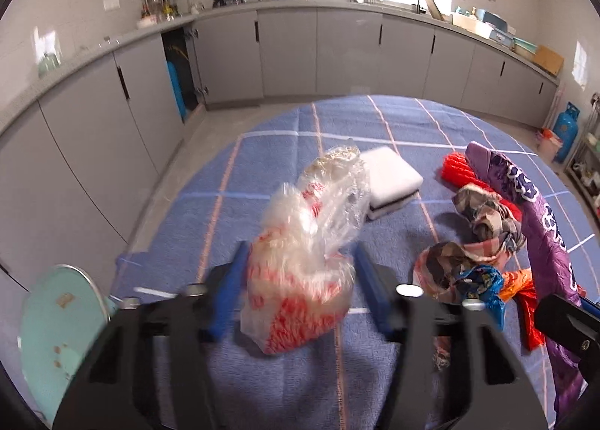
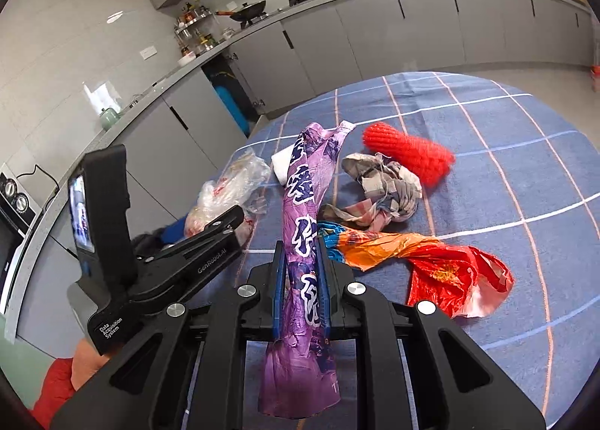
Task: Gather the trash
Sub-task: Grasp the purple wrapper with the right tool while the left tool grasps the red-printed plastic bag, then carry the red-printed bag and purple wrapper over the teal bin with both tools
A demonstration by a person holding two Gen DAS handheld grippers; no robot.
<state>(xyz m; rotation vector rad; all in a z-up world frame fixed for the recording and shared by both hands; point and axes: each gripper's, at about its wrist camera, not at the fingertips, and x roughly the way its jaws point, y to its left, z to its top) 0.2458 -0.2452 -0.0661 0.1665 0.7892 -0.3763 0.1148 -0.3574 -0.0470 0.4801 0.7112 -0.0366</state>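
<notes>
My left gripper (image 1: 300,261) has its blue jaws around a crumpled clear plastic bag with red print (image 1: 303,253); the jaws stand wide and the bag fills the gap between them. My right gripper (image 2: 300,253) is shut on a long purple wrapper with white characters (image 2: 305,205), which also shows in the left wrist view (image 1: 540,212). On the blue checked tablecloth (image 2: 525,167) lie an orange-red plastic bag (image 2: 431,265), a crumpled checked cloth (image 2: 382,186) and a red mesh sleeve (image 2: 408,152).
A white foam block (image 1: 390,175) lies behind the clear bag. A blue snack wrapper (image 1: 480,283) sits by the cloth. A pale green stool (image 1: 56,321) stands at the table's left edge. Grey kitchen cabinets (image 1: 285,51) ring the room; a blue gas cylinder (image 1: 566,130) stands far right.
</notes>
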